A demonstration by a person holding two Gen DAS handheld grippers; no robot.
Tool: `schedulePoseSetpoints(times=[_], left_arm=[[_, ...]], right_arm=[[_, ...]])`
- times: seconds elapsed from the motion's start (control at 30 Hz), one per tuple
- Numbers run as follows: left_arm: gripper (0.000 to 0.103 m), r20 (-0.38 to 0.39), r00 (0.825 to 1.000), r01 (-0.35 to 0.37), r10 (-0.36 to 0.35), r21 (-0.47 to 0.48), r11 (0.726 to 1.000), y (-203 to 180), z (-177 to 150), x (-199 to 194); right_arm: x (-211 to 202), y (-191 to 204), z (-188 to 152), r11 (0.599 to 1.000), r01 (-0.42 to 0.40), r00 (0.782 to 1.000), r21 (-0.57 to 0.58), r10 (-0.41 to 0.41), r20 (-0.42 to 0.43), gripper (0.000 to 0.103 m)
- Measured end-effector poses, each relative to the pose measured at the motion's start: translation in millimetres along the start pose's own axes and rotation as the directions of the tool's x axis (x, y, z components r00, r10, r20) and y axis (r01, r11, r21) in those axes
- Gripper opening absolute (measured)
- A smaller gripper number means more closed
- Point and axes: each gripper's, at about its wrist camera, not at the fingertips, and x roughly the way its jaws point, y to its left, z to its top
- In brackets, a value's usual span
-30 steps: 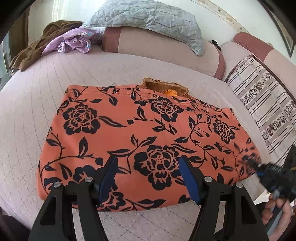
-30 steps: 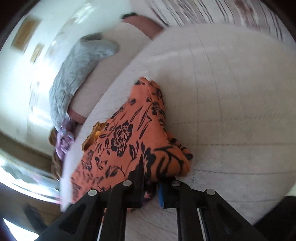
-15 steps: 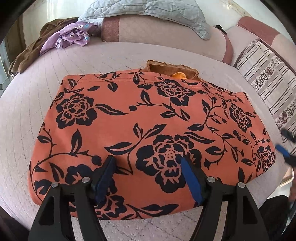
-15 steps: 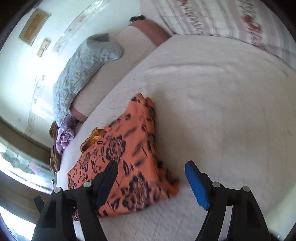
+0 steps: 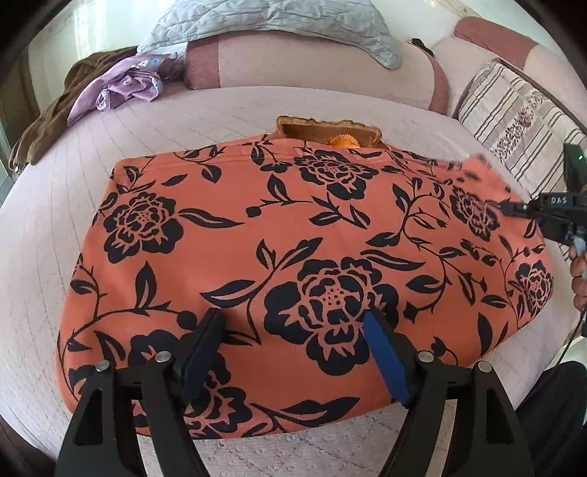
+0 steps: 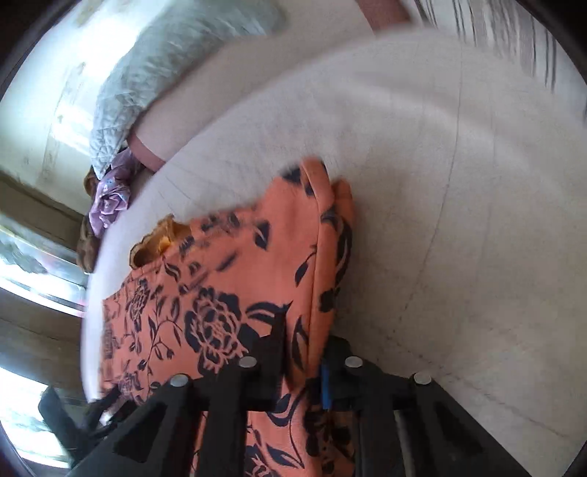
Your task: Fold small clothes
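blurred: striped cushion (image 6: 488,25) | mostly hidden: brown garment (image 5: 326,133)

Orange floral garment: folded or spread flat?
Folded. The orange floral garment lies as a compact block on the bed, and doubled layers show at its edge in the right wrist view.

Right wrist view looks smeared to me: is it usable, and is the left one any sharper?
Right wrist view: motion-blurred, worst toward the top and on the far edge of the orange floral garment; cloth by the right gripper still reads. Left wrist view: sharp, evenly lit, fisheye bowing; only the garment's right corner blurs, near the left gripper's opposite side.
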Motion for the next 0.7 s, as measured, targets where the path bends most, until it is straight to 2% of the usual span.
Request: schedulePoseSetpoints(times=[0.07, 0.1, 0.13, 0.17, 0.2, 0.23, 0.3, 0.33, 0.4, 0.5, 0.57, 0.6, 0.63, 0.7], left_arm=[[0.079, 0.001, 1.0, 0.004, -0.004, -0.023, 1.0, 1.3, 1.1, -0.9], [0.079, -0.003, 1.0, 0.004, -0.004, -0.032, 0.999, 1.9, 1.9, -0.7], [0.079, -0.008, 1.0, 0.004, -0.004, -0.035, 0.999, 2.1, 2.8, -0.7], [0.079, -0.01, 1.0, 0.007, -0.008, -0.036, 0.999, 2.7, 3.2, -1.4], [0.079, -0.01, 1.0, 0.011, -0.012, -0.038, 0.999, 3.6, 3.0, -1.8], [0.079, -0.011, 1.0, 0.012, -0.012, -0.037, 0.999, 3.8, 2.9, -1.1], [0.079, -0.01, 1.0, 0.001, -0.001, -0.029, 1.0, 1.9, 2.7, 0.5], [0.079, -0.008, 1.0, -0.007, 0.007, -0.026, 1.0, 0.4, 2.7, 0.8], [0.08, -0.008, 1.0, -0.016, 0.015, -0.021, 1.0, -1.4, 3.0, 1.9], [0.08, -0.009, 1.0, -0.009, 0.009, -0.026, 1.0, -0.3, 3.2, 1.7], [0.08, -0.012, 1.0, 0.0, 0.0, -0.026, 1.0, 1.3, 3.3, 1.2], [0.08, -0.012, 1.0, 0.003, -0.004, -0.025, 1.0, 1.7, 3.1, 1.0], [0.08, -0.011, 1.0, 0.006, -0.006, -0.022, 1.0, 2.1, 2.8, 1.1], [0.08, -0.008, 1.0, 0.002, -0.002, -0.012, 1.0, 1.2, 1.9, 1.8]], right_arm=[[-2.8, 3.2, -3.5, 1.0, 0.026, 1.0, -0.001, -0.026, 0.016, 0.015], [8.0, -0.7, -6.7, 0.997, 0.078, 0.997, -0.008, -0.078, -0.02, 0.02], [17.7, -6.6, -9.0, 0.995, 0.102, 0.994, -0.003, -0.102, -0.05, 0.03], [15.6, -12.0, -9.6, 0.997, 0.07, 0.997, 0.028, -0.069, -0.027, 0.032], [10.2, -13.8, -9.0, 0.998, 0.048, 0.999, 0.047, -0.048, -0.01, 0.047], [1.3, -14.3, -8.7, 0.998, 0.036, 0.999, 0.059, -0.037, 0.016, 0.073], [-19.0, -11.2, -4.8, 0.998, 0.037, 0.994, 0.048, -0.042, 0.103, 0.077], [-26.2, -9.4, 1.2, 0.999, 0.026, 0.992, 0.037, -0.03, 0.125, 0.077], [-25.6, -9.1, 14.0, 0.999, -0.009, 0.994, 0.037, 0.005, 0.113, 0.077], [-7.1, -14.2, 34.2, 0.999, -0.015, 0.997, 0.046, 0.012, 0.072, 0.077], [13.4, -19.3, 44.4, 0.997, -0.024, 0.999, 0.073, 0.022, 0.024, 0.07], [21.6, -19.1, 48.1, 0.996, -0.047, 0.999, 0.07, 0.048, -0.005, 0.036], [28.9, -13.6, 50.4, 0.999, -0.027, 0.999, 0.046, 0.029, -0.036, 0.015], [33.5, -8.0, 50.8, 0.999, 0.049, 0.998, 0.018, -0.049, -0.026, 0.015]])
